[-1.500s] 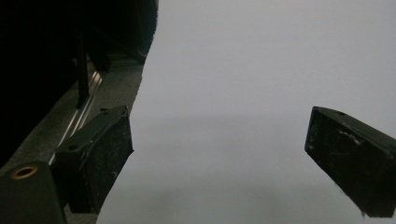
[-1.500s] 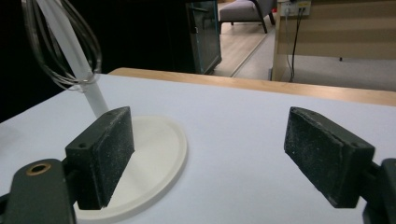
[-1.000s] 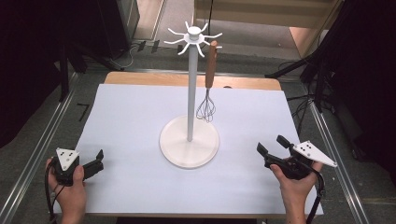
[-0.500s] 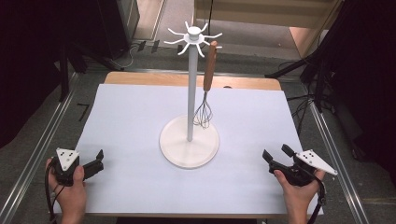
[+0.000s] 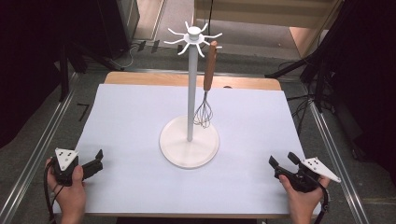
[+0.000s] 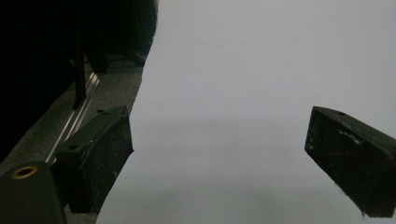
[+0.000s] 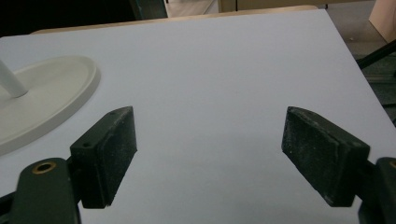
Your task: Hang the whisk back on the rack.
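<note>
My left claw [image 5: 96, 161] rests released at the near left corner of the table [image 5: 130, 121], its matte black jaws spread over the smooth white sheet. My right claw [image 5: 280, 164] sits at the near right corner, equally agape and empty. Farther off stands a white hook stand [image 5: 190, 93] on a round disc base. A wire whisk [image 5: 206, 88] with a wooden handle hangs from one hook beside the pole; its loops blur together.
</note>
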`<state>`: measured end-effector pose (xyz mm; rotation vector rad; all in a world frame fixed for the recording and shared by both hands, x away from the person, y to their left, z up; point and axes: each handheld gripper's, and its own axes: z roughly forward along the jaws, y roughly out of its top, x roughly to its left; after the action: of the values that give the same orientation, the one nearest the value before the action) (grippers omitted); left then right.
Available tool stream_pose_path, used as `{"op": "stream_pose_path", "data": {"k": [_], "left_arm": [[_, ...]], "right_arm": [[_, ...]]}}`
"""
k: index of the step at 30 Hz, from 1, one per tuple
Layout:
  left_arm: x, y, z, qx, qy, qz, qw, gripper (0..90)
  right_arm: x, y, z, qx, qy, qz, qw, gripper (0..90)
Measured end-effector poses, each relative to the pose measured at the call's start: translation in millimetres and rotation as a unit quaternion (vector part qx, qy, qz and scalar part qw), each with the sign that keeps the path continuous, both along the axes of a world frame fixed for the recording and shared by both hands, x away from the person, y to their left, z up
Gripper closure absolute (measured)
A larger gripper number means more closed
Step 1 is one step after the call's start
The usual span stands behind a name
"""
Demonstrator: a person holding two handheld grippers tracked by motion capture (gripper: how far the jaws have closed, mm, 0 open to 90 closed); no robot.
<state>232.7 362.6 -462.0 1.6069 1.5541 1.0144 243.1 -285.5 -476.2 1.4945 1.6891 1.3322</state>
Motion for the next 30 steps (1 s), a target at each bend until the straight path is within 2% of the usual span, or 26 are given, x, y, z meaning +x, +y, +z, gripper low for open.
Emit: {"op": "stream_pose_path", "data": {"k": [3, 8, 17, 26, 29, 30], "left_arm": [[0.0, -0.5, 0.0, 0.002, 0.001, 0.001, 1.0, 8.0], [-0.3, -0.5, 0.0, 0.002, 0.0, 0.001, 1.0, 8.0], [-0.4, -0.8, 0.0, 0.004, -0.001, -0.001, 1.0, 8.0], [-0.6, -1.6, -0.1, 0.008, -0.001, -0.001, 1.0, 8.1], [-0.7, -1.7, -0.1, 0.009, -0.002, 0.0, 1.0, 8.2], [-0.7, -1.5, -0.1, 0.008, -0.002, -0.001, 1.0, 8.2]], "right_arm": [[-3.4, -3.9, -2.6, -0.004, 0.005, -0.005, 1.0, 19.3], [-10.9, -12.1, -4.8, -0.002, 0.002, -0.014, 0.9999, 19.5], [-21.8, -26.1, -5.1, -0.02, 0.006, -0.029, 0.9994, 19.4], [-29.8, -37.6, -7.4, -0.021, 0.002, -0.043, 0.9988, 21.2], [-32.0, -39.9, -9.7, -0.012, 0.005, -0.047, 0.9988, 21.1], [-32.6, -40.9, -9.6, -0.009, -0.001, -0.05, 0.9987, 21.0]]}}
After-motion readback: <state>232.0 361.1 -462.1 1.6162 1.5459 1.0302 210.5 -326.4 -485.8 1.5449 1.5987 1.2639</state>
